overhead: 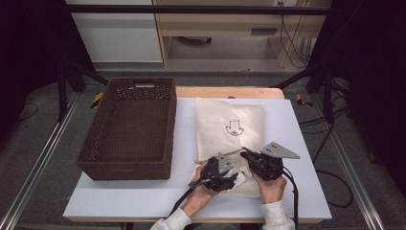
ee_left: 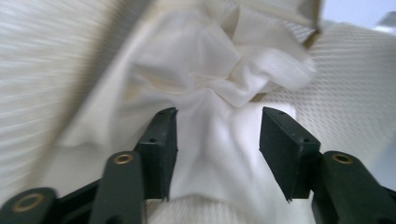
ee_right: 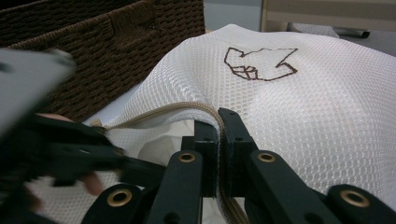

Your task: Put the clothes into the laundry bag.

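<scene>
1. Mesh laundry bag (overhead: 230,125) lies on the white table (overhead: 186,143), right of the wicker basket (overhead: 129,127).
2. Right gripper (ee_right: 219,122) is clamped on the bag's zipper rim (ee_right: 163,110), holding the mouth up.
3. Left gripper (ee_left: 217,135) gapes half open around the white cloth (ee_left: 205,88), pads off it.
4. Looks like stuffing; next, regrip cloth and push deeper.

The left tool (ee_right: 70,154) is a dark blur at the left of the right gripper view, its grey plate smeared. In the left gripper view the mesh bag (ee_left: 56,60) streaks with motion blur — its weave unreadable there. In the high view the white cloth (overhead: 239,179) lies largely hidden beneath both tools — its full shape cannot be told.
</scene>
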### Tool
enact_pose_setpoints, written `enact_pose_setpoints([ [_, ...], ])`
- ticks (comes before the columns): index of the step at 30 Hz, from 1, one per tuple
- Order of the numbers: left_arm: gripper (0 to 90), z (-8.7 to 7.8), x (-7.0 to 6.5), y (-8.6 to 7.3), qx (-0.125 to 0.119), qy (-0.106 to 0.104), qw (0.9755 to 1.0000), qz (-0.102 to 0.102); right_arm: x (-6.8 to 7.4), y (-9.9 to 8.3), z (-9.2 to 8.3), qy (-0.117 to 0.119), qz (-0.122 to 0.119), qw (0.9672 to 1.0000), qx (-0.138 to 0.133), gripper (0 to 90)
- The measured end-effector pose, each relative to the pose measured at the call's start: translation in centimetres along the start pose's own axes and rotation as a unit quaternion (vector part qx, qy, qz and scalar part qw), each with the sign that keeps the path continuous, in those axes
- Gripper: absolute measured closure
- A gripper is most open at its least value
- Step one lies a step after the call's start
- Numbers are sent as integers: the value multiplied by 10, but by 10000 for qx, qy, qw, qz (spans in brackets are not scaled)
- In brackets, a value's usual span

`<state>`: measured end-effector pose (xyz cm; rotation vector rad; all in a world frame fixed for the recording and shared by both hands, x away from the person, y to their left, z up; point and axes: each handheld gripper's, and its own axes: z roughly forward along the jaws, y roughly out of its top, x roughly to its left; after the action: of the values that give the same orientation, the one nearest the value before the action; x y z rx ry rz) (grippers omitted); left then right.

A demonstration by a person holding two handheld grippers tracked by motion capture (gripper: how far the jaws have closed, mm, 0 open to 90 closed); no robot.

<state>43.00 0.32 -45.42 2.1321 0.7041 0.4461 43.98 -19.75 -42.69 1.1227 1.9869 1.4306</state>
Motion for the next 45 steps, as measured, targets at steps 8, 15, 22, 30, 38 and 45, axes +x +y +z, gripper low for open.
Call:
enact_pose_setpoints([
  [8, 367, -64, 32, -26, 84, 357, 9990, -239, 1, 0, 1, -9, -21, 10000, 43, 867],
  [15, 389, -66, 45, -59, 457, 264, 9979, -375, 2, -1, 2, -23, -60, 9999, 88, 866],
  [22, 703, -65, 49, -70, 238, 123, 9992, -312, 3, -3, 3, -36, -56, 9999, 145, 862],
  [30, 710, -50, 56, -72, 308, 83, 9985, -450, 4, -5, 4, -65, -131, 9997, 214, 835],
  [38, 825, -45, 55, -79, 278, 40, 9988, -413, 8, -1, -7, -180, -223, 9994, 193, 561],
  [45, 825, -45, 55, -79, 280, 27, 9987, -421, 19, -13, -25, -426, -292, 9986, 57, 320],
])
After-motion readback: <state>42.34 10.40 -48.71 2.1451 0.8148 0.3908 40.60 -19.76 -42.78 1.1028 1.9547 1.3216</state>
